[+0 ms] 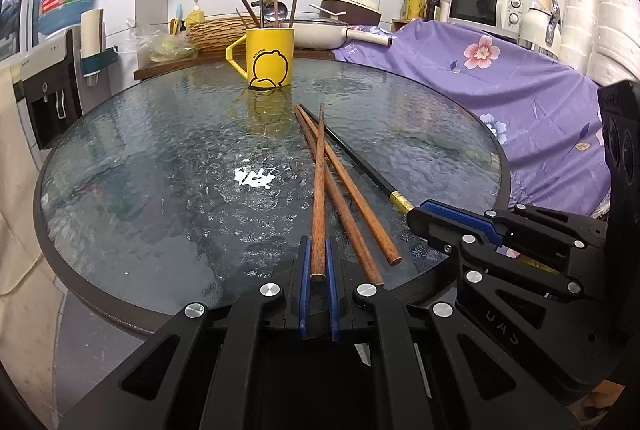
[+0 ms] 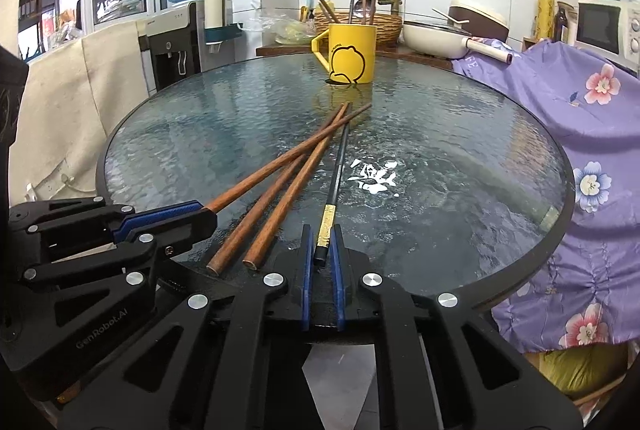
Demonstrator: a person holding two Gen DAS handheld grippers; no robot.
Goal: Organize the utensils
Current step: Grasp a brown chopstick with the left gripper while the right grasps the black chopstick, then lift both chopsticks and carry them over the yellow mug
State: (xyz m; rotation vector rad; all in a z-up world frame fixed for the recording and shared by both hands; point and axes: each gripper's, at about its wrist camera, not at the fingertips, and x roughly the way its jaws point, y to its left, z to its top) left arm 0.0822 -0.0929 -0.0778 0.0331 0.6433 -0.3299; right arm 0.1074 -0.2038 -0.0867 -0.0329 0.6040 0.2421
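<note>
Yellow mug (image 1: 269, 59), upper centre, already holds several utensils. Left gripper (image 1: 319, 270) clamps a wooden chopstick (image 1: 319, 190); right gripper (image 2: 323, 254) clamps the black chopstick (image 2: 340, 166); two wooden chopsticks (image 2: 276, 206) remain centre-frame on the glass table (image 1: 160, 170).

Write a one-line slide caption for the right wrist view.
Right gripper shut on the black chopstick, left gripper on a brown chopstick, yellow mug waiting across the glass table.

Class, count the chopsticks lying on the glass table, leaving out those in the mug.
4. One brown chopstick is gripped by the left gripper; two brown ones lie loose beside it; the black gold-banded one is in the right gripper.
</note>
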